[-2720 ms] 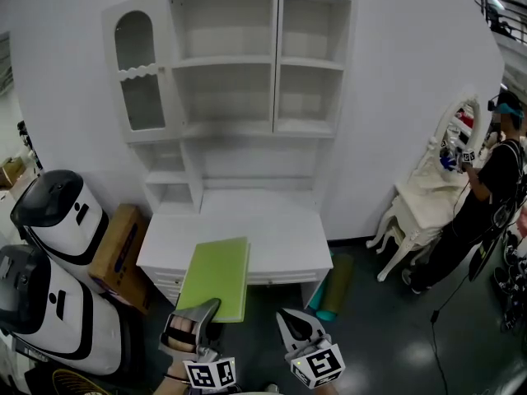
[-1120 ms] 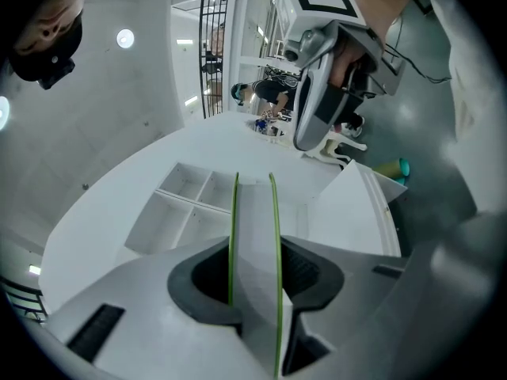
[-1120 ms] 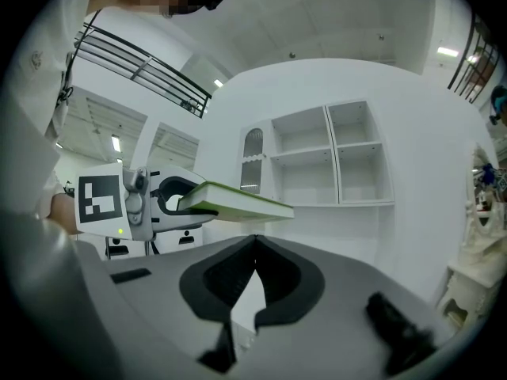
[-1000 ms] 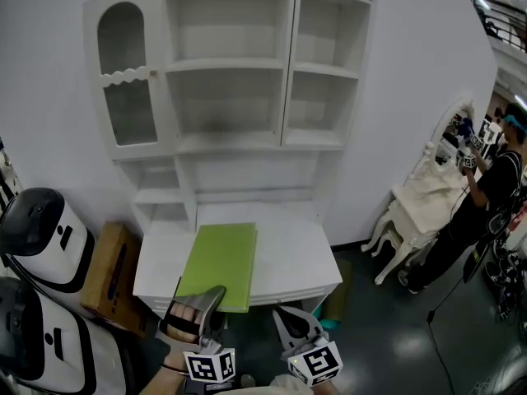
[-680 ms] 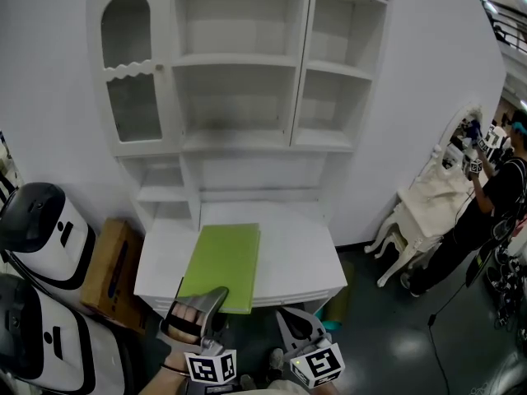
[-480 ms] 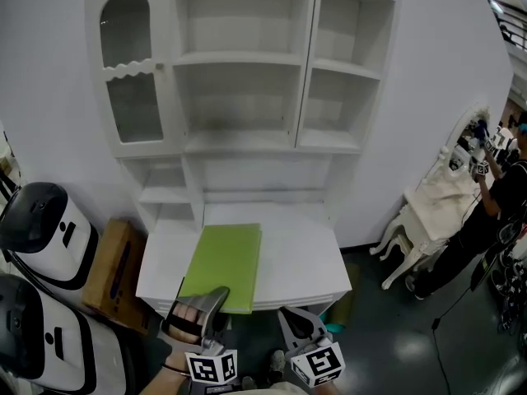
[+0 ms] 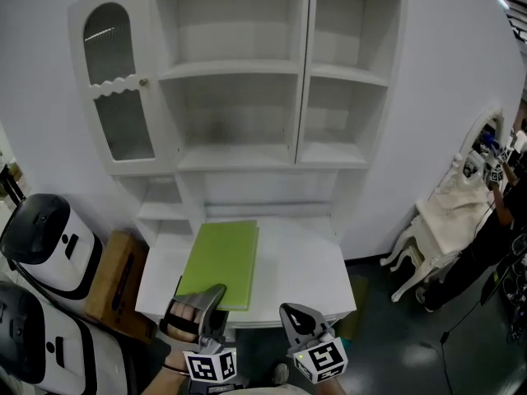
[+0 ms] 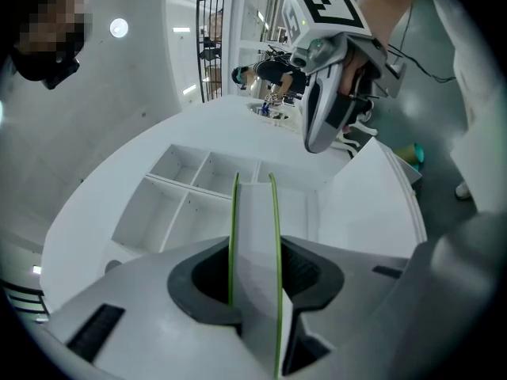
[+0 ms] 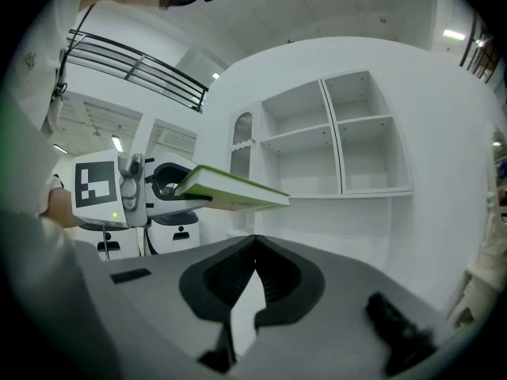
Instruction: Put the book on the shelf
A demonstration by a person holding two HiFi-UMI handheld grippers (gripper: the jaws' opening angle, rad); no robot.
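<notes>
The green book point(image 7: 221, 262) is held flat and level, with its near short edge clamped in the left gripper point(image 7: 210, 296) and the rest of it projecting forward, away from the person. In the left gripper view the book point(image 8: 253, 236) is seen edge-on, with its two green covers running straight out between the jaws of the left gripper point(image 8: 253, 291); the dark pads are pressed against it on both sides. In the right gripper view the book point(image 9: 230, 188) is seen from the side, raised in the air, with its white page edge turned toward the camera and the left gripper point(image 9: 150, 184) closed on its near end.

In the head view the book is placed over the left half of the white desk point(image 7: 305, 262), below and in front of the white shelf unit point(image 7: 239, 72), well apart from its compartments.

The right gripper point(image 7: 288, 309) is carried just beside the left one, to the right of the book and not touching it. Its jaws point(image 9: 253, 248) are closed tip to tip with nothing between them.

A cardboard box point(image 7: 111, 270) is noted to the left of the desk.
</notes>
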